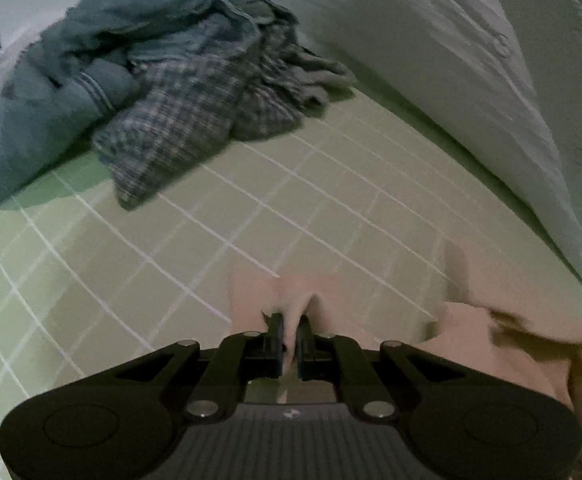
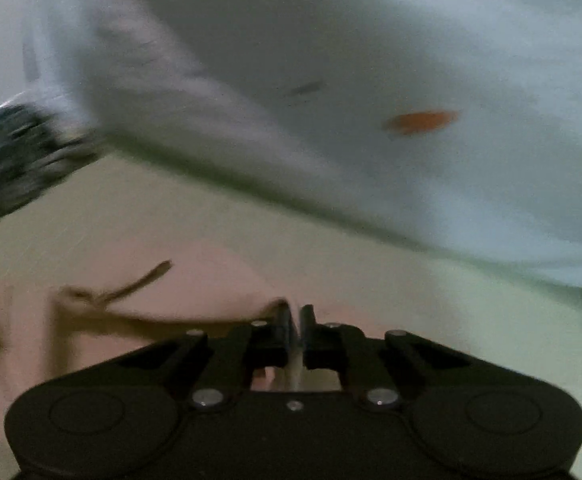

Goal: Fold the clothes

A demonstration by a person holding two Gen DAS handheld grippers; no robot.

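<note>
A pale pink garment [image 1: 471, 332] lies on the green checked bedsheet [image 1: 211, 240]. My left gripper [image 1: 290, 322] is shut on a pinched fold of its edge. In the right wrist view the same pink garment [image 2: 179, 288] spreads to the left, with a brown mark on it. My right gripper [image 2: 295, 314] is shut on another part of its edge. The right view is blurred by motion.
A heap of unfolded clothes, blue denim [image 1: 31, 120] and a plaid shirt [image 1: 179, 120], sits at the far left of the bed and shows dark in the right wrist view [image 2: 7, 160]. A large white pillow [image 1: 451, 60] [image 2: 411, 100] lies along the far right.
</note>
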